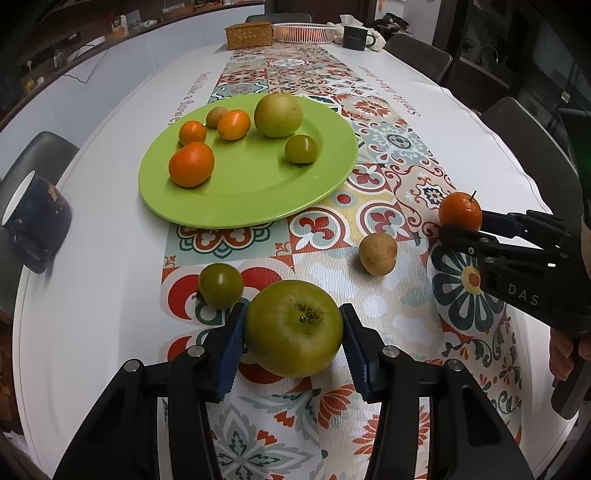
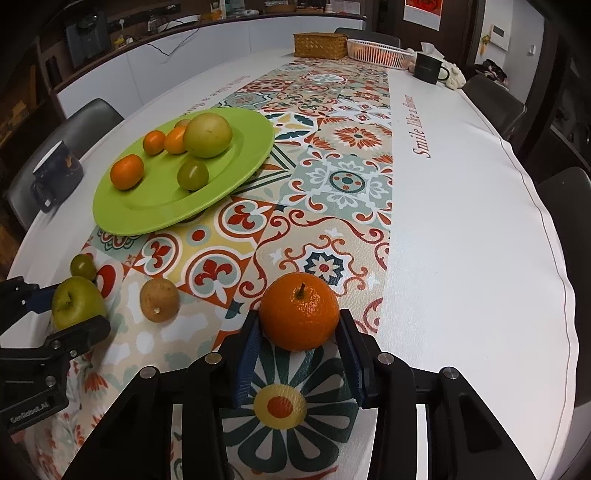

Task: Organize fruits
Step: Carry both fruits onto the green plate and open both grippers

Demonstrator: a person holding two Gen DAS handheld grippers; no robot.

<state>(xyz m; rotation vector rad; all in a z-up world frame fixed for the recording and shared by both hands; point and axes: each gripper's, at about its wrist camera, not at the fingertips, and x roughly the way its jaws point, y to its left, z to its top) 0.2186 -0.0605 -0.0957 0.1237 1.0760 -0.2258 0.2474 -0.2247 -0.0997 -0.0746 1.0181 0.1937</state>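
Note:
A green plate holds three oranges, two green fruits and a small brown fruit; it also shows in the right wrist view. My left gripper is shut on a green apple, also visible from the right. My right gripper is shut on an orange, seen from the left. A small green fruit and a brown fruit lie loose on the patterned runner between the grippers and the plate.
A dark mug stands at the table's left edge. At the far end stand a wicker box, a white basket and a black mug. Chairs surround the table.

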